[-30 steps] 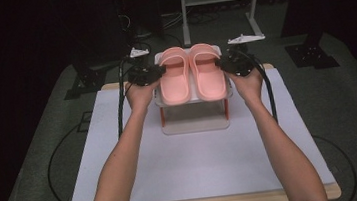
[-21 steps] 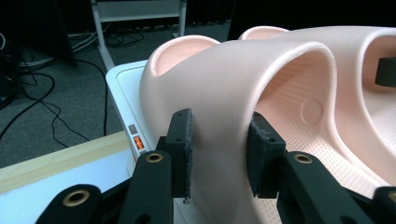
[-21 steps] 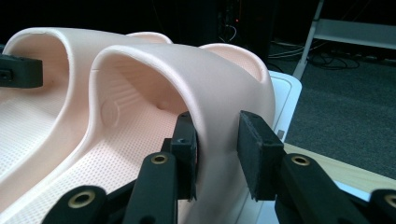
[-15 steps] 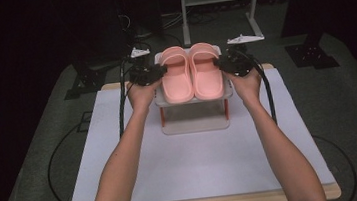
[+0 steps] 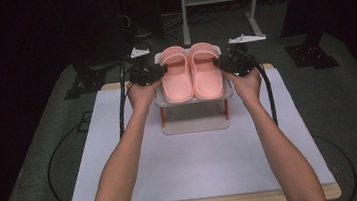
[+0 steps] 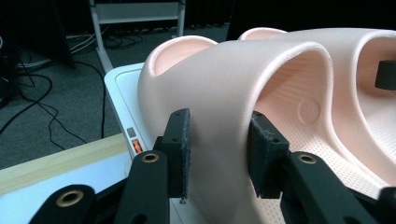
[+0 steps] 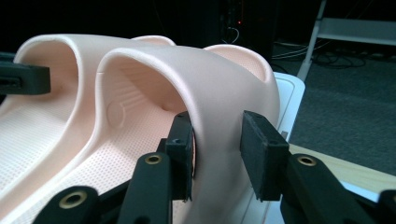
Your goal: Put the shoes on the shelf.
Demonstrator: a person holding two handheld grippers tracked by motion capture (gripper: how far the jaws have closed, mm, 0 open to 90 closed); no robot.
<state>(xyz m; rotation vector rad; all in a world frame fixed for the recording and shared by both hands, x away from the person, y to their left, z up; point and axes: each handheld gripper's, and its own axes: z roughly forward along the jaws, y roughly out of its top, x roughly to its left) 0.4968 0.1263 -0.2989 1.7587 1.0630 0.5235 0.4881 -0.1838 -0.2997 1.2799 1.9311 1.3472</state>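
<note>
From the high view, a pair of pink slippers sits side by side on the top shelf of a small white rack (image 5: 195, 125), which stands at the far middle of the white table (image 5: 194, 169). The left gripper (image 5: 159, 72) is at the outer side of the left slipper (image 5: 176, 78), and the right gripper (image 5: 220, 63) is at the outer side of the right slipper (image 5: 207, 73). In the left gripper view, the jaws stand on both sides of the strap wall of the left slipper (image 6: 224, 93); they have just been opening, the left pad is off the strap, and the right pad (image 6: 261, 149) is close against it, so the grip looks released. In the right gripper view it is the same: the jaws of the right gripper (image 7: 217, 154) have just been opening around the strap of the right slipper (image 7: 219, 84), with a gap at each pad. I think the slippers are now placed, so the good way is to open a little more and pull both grippers straight outward, without dragging the straps or pushing the light rack. No brand text can be read; I see only a small round embossed mark inside each strap.
</note>
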